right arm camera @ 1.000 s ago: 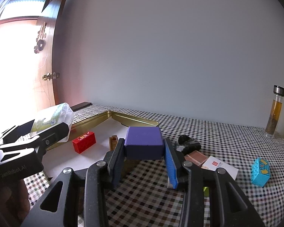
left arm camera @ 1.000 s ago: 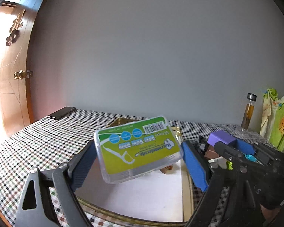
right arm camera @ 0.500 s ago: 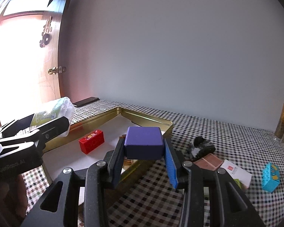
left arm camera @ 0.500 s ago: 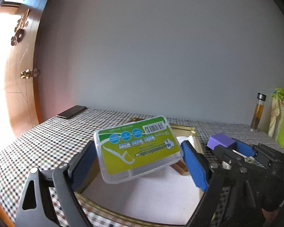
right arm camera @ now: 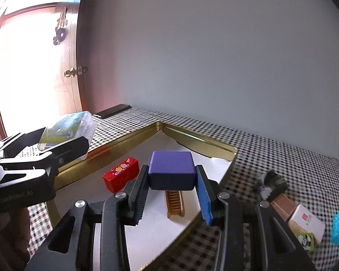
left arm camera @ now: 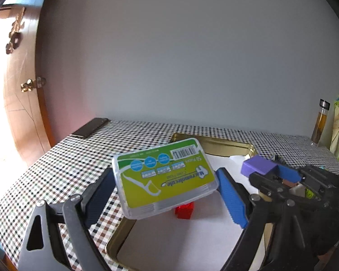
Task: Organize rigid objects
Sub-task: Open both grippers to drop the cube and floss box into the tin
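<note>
purple block (right arm camera: 171, 169) pinched in my right hand-held gripper (right arm camera: 173, 189), over gold tray (right arm camera: 198, 139); floss box (left arm camera: 165, 176) clamped in left hand-held gripper (left arm camera: 167, 192), 9 o'clock. risk: tilted box slips, hits red box (right arm camera: 121, 177).

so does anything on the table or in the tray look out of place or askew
Nothing looks spilled or damaged. The floss pick box sits tilted in the left gripper, one corner low. In the gold tray, the white liner sheet stops short of the far corner, leaving bare metal.
</note>
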The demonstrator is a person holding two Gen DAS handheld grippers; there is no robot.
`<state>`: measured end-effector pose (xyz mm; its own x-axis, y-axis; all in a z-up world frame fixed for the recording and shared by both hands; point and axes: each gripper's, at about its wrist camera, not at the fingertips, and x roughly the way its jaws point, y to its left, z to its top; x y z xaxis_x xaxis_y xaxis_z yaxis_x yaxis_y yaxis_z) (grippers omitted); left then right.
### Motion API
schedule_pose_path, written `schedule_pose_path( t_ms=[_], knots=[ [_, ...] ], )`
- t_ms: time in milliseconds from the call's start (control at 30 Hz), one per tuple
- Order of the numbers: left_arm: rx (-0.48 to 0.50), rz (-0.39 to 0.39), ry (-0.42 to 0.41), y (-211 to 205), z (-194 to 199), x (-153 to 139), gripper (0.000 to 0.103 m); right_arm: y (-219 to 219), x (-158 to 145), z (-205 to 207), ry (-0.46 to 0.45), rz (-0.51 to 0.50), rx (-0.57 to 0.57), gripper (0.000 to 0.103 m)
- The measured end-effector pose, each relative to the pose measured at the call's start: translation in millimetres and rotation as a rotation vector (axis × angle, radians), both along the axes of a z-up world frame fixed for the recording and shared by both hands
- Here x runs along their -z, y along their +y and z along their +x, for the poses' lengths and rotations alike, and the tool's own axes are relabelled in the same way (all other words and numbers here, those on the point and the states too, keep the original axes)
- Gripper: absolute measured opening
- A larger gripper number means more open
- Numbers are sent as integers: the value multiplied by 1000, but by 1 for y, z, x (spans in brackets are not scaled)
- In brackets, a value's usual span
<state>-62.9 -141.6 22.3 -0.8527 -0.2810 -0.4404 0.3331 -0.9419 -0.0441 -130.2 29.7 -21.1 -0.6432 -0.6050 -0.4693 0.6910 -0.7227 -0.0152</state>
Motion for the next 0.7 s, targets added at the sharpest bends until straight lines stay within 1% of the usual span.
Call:
schedule_pose_path(
  t_ms=[133, 267, 367, 400, 467, 500, 533, 600, 700],
  knots=[
    [-2, -27, -48, -1, -17, 2, 90, -12, 3, -7, -12, 23, 2, 43],
    [-2, -33, -101, -5, -31, 9, 90, -16, 5, -12, -17, 32, 5, 43],
    [-24, -36, -132, -7, -38, 14, 93, -19, 7, -15, -36, 38, -1, 43],
    [-36, -36, -137, -7, -39, 14, 95, -20, 9, -16, -48, 45, -5, 47],
    [-31, -27, -121, -6, -35, 13, 103, -19, 11, -15, -38, 53, 8, 60],
    [-29, -26, -110, -4, -32, 11, 102, -16, 10, -13, -26, 46, 14, 70],
    [-30, -25, -103, -3, -30, 10, 102, -13, 9, -11, -19, 38, 21, 74],
    [-31, -26, -97, -2, -27, 9, 102, -5, 7, -8, -17, 18, 31, 74],
    [-38, -34, -57, 10, -18, 4, 102, 13, 6, -2, -5, 0, 52, 74]
  ],
)
